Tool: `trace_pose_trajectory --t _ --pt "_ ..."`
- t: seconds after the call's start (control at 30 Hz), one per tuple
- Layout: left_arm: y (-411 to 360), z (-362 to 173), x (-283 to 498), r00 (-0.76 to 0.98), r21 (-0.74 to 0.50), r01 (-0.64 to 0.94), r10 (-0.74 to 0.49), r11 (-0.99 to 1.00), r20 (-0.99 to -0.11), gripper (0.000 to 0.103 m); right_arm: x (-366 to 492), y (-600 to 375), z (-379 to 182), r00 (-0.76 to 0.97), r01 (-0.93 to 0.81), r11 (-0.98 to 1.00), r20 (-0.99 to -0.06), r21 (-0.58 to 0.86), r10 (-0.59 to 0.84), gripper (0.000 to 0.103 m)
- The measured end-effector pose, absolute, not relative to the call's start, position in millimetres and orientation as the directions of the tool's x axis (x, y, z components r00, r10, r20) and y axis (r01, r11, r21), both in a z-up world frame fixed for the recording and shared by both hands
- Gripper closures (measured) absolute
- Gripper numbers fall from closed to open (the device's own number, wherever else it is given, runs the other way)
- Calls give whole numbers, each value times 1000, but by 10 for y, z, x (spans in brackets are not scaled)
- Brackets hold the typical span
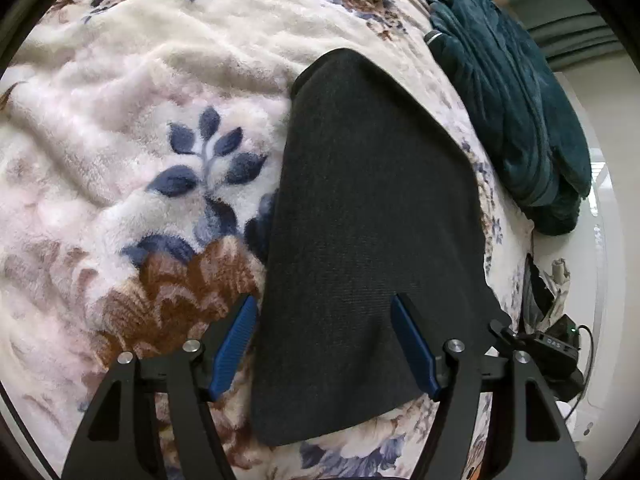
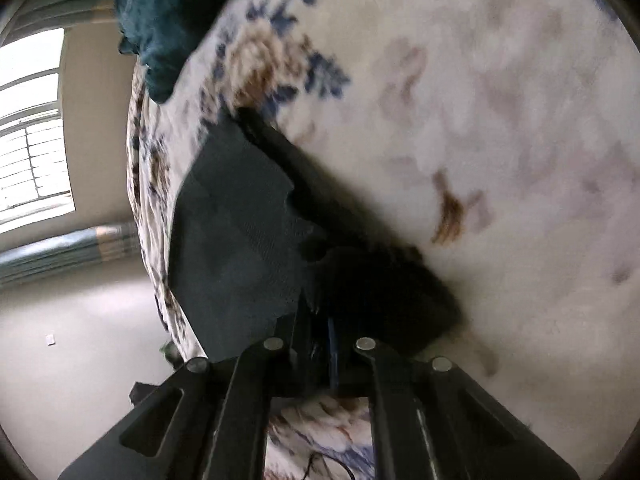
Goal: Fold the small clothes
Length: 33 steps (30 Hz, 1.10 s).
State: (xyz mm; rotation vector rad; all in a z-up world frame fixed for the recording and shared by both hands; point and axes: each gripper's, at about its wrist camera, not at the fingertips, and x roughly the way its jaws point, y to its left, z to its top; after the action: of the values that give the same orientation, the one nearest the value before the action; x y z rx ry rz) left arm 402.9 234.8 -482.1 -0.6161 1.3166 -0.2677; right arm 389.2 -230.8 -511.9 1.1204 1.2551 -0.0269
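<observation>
A dark charcoal garment (image 1: 372, 216) lies flat on the floral fleece blanket (image 1: 140, 100), its near edge between my left fingers. My left gripper (image 1: 324, 308) is open above that near edge; the blue pads (image 1: 236, 344) stand wide apart and hold nothing. In the right wrist view the same dark garment (image 2: 240, 240) is lifted and partly folded over itself. My right gripper (image 2: 320, 320) is shut on its edge, with cloth bunched over the fingertips. That view is motion-blurred and tilted.
A dark teal fleece blanket (image 1: 516, 112) is heaped at the bed's far right edge; it also shows in the right wrist view (image 2: 160, 12). A black device with cables (image 1: 556, 348) sits beside the bed. A window (image 2: 32, 132) and bare floor (image 2: 80, 340) lie beyond the bed's edge.
</observation>
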Motion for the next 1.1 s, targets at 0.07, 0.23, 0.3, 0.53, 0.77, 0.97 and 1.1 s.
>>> trace_pose_trajectory --t 0.07,0.23,0.3,0.53,0.77,0.97,1.1 --pt "2344 -4815 4026 255 -564 -150 -520 812 -815 35 3841 -2291 -4941 381 556 558 -786 616 487 97" --pt "2318 -4895 4101 252 -579 -148 -535 802 -806 35 3851 -2296 -5146 209 554 642 -835 530 509 96" --pt "2314 -4918 4162 253 -587 -150 -543 795 -801 35 3919 -2351 -5177 158 535 663 -833 523 530 85" --pt "2308 -5092 4489 252 -637 -133 -596 759 -762 31 4642 -2481 -5281 187 350 681 -761 643 622 24" --pt "2277 -5264 4774 245 -710 -107 -673 696 -698 25 5249 -2116 -5648 98 166 597 -616 784 782 19" --pt "2253 -5237 4806 278 -733 -119 -686 669 -672 26 5386 -1646 -5721 41 81 565 -569 821 822 28" --pt "2207 -5086 4714 334 -695 -92 -635 713 -696 75 5315 -1576 -5771 57 106 602 -609 791 791 81"
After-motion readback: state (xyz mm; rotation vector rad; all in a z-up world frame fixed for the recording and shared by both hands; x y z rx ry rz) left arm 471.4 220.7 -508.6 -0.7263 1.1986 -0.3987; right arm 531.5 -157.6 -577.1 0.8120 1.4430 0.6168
